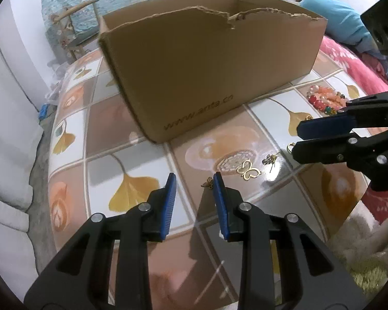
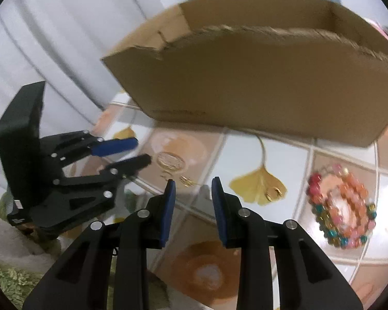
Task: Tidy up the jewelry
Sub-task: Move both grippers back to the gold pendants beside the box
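1. Left wrist view: the left gripper (image 1: 194, 180) hangs with jaws apart, nothing between them; a gold butterfly charm (image 1: 248, 170) lies right of centre, and a cardboard box (image 1: 207, 72) fills the upper middle.
2. Right wrist view: the right gripper (image 2: 192, 184) is parted and empty; bead bracelets (image 2: 341, 206) lie at right on the tiled table (image 2: 284, 152).

The cardboard box (image 1: 209, 72) walls off the table's (image 1: 132, 139) far side; bare tiles lie before it.

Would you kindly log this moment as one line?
left gripper: open, empty | right gripper: open, empty | jewelry: on table | box: upright
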`<state>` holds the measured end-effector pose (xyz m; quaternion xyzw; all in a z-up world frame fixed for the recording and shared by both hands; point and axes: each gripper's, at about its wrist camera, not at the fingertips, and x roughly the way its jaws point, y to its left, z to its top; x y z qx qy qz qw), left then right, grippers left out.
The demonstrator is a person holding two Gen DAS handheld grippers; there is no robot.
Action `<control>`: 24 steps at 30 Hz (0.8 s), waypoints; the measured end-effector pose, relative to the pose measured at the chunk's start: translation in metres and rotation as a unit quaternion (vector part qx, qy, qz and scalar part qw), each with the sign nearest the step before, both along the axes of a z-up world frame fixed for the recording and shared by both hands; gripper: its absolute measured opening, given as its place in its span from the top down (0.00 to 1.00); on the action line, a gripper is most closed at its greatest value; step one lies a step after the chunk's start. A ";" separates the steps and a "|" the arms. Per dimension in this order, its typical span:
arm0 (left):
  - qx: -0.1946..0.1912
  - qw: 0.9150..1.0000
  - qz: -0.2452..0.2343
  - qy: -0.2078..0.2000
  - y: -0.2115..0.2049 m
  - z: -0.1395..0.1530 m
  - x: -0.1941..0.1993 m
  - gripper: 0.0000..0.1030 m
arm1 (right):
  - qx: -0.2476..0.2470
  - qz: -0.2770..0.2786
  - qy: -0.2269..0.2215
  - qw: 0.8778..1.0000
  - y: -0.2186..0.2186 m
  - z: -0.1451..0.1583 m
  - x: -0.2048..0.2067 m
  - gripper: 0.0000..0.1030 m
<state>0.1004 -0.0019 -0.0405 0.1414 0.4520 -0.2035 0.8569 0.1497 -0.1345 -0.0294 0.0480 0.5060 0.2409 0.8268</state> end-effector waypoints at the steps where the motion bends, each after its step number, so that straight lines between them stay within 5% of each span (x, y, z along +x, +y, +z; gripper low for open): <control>1: -0.002 1.000 0.002 0.001 0.002 0.000 0.000 0.73 | -0.003 0.008 -0.004 1.000 0.005 0.000 0.001 0.72; 16: -0.057 0.998 0.020 0.004 0.026 0.004 -0.013 0.72 | -0.063 0.045 -0.018 0.997 0.051 -0.017 0.014 0.77; 24: -0.083 0.996 0.013 0.010 0.033 0.008 -0.019 0.72 | -0.073 0.054 -0.023 0.996 0.057 -0.016 0.013 0.91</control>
